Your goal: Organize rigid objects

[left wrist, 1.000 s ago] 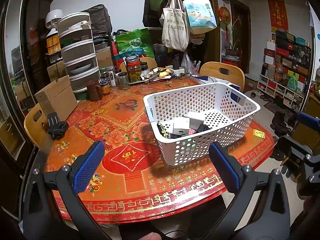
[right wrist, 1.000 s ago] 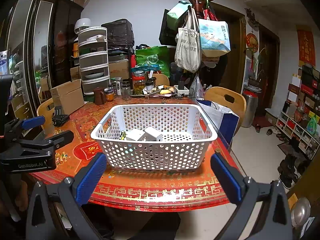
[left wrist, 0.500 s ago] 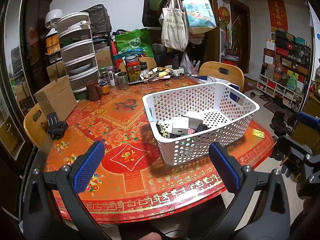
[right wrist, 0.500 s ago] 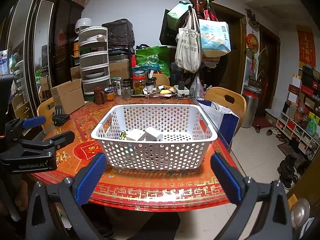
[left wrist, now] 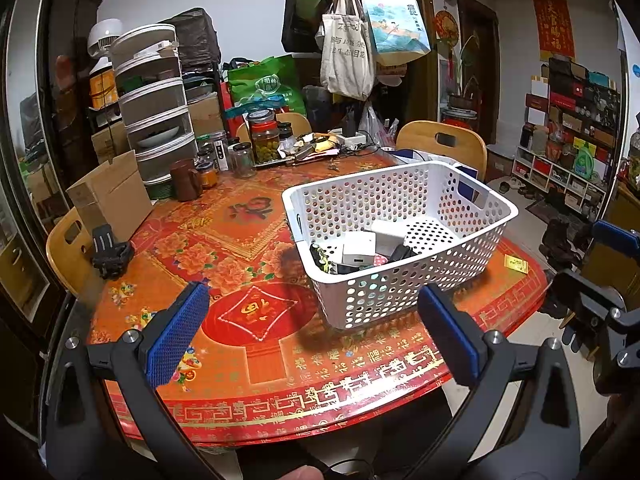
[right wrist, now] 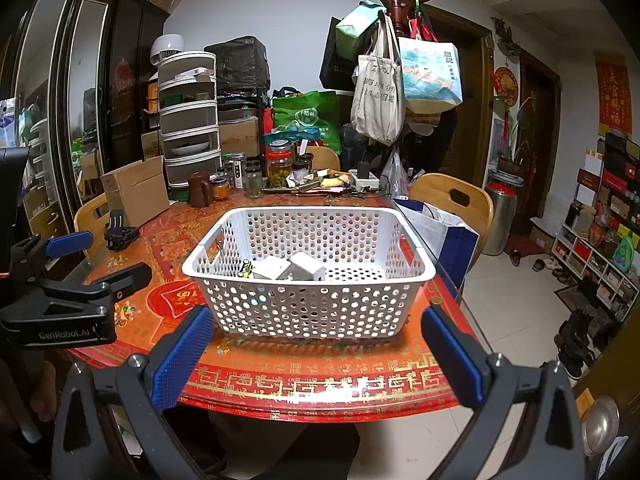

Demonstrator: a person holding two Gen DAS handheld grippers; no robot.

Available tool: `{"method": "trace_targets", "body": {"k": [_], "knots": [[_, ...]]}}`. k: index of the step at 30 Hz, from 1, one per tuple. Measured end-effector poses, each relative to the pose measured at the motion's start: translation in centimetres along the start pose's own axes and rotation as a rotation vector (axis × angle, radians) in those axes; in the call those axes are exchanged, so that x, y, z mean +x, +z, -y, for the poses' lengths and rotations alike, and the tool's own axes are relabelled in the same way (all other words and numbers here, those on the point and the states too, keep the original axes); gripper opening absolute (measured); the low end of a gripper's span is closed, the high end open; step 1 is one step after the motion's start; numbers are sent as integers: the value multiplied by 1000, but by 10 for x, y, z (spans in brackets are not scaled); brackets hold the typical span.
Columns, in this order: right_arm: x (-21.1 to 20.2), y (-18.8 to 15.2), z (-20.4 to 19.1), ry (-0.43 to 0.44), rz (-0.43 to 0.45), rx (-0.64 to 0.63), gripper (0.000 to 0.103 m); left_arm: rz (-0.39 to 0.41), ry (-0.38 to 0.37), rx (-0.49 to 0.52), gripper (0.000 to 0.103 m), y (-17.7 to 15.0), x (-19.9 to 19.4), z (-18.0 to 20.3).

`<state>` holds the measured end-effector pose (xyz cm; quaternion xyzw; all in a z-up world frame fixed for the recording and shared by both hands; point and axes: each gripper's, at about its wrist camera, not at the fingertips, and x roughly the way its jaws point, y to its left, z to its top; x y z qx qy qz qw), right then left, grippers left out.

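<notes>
A white perforated basket [left wrist: 460, 176] [right wrist: 308, 304] stands on the red patterned round table [left wrist: 240, 232] [right wrist: 320, 376]. Inside lie white boxes [left wrist: 358, 248] [right wrist: 306, 266], dark items [left wrist: 402, 254] and a small yellow-black object [left wrist: 320, 258] [right wrist: 246, 270]. My left gripper [left wrist: 312, 336] is open and empty, held near the table's front edge, left of the basket. My right gripper [right wrist: 316, 352] is open and empty, just in front of the basket's near wall. The left gripper also shows in the right wrist view [right wrist: 76, 272].
A black clamp-like object [left wrist: 110, 250] [right wrist: 118, 232] lies at the table's left edge beside a cardboard box [left wrist: 108, 196]. Jars [left wrist: 262, 138], a brown mug [left wrist: 184, 180] and clutter fill the far side. A small yellow card [left wrist: 516, 264] lies right of the basket. Wooden chairs [left wrist: 444, 144] surround the table.
</notes>
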<state>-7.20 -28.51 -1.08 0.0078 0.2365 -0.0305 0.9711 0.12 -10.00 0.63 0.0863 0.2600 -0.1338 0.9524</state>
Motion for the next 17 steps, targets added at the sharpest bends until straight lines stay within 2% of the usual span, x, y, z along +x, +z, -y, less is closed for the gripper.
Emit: {"method": "trace_targets", "body": {"k": [17], "knots": [[0,0,0,0,-1,-1,103,4,9,15,103,-3,-1,2]]}}
